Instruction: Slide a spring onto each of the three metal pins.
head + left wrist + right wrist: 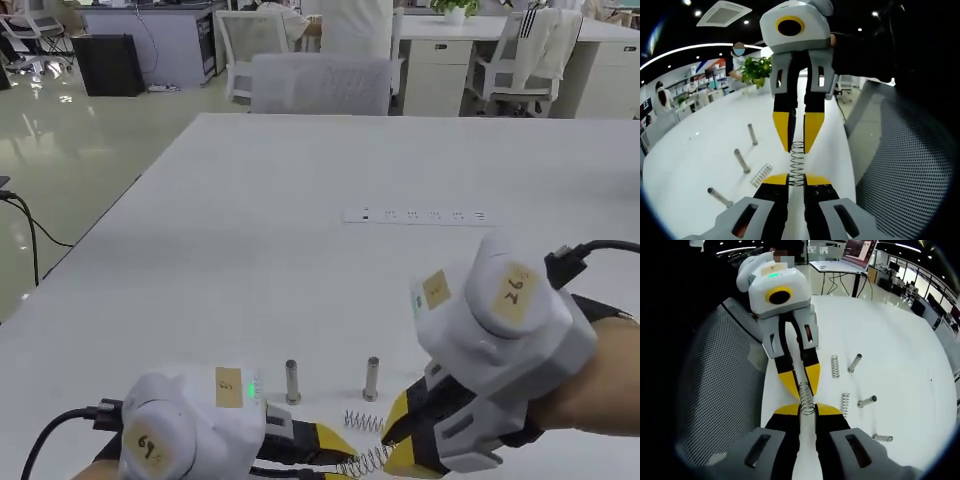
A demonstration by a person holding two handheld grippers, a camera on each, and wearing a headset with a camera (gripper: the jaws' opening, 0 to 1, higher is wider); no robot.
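Observation:
One spring (797, 165) spans the gap between my two grippers, which face each other tip to tip. My left gripper (796, 179) is shut on its near end and my right gripper (797, 143) on its far end. In the right gripper view the same spring (806, 397) runs from my right gripper (807, 410) to the left gripper (802, 385). Three metal pins (855, 362) (866, 401) (882, 438) stand bare on the white table. Two loose springs (835, 366) (845, 403) lie beside them. In the head view two pins (292, 382) (371, 379) and one loose spring (363, 421) lie just beyond the held spring (366, 461).
A flush socket strip (415, 215) sits mid-table, beyond the pins. The table's left edge (110, 215) drops to a glossy floor. A grey mesh chair back (900, 150) is close behind the grippers. Desks and chairs stand at the far end.

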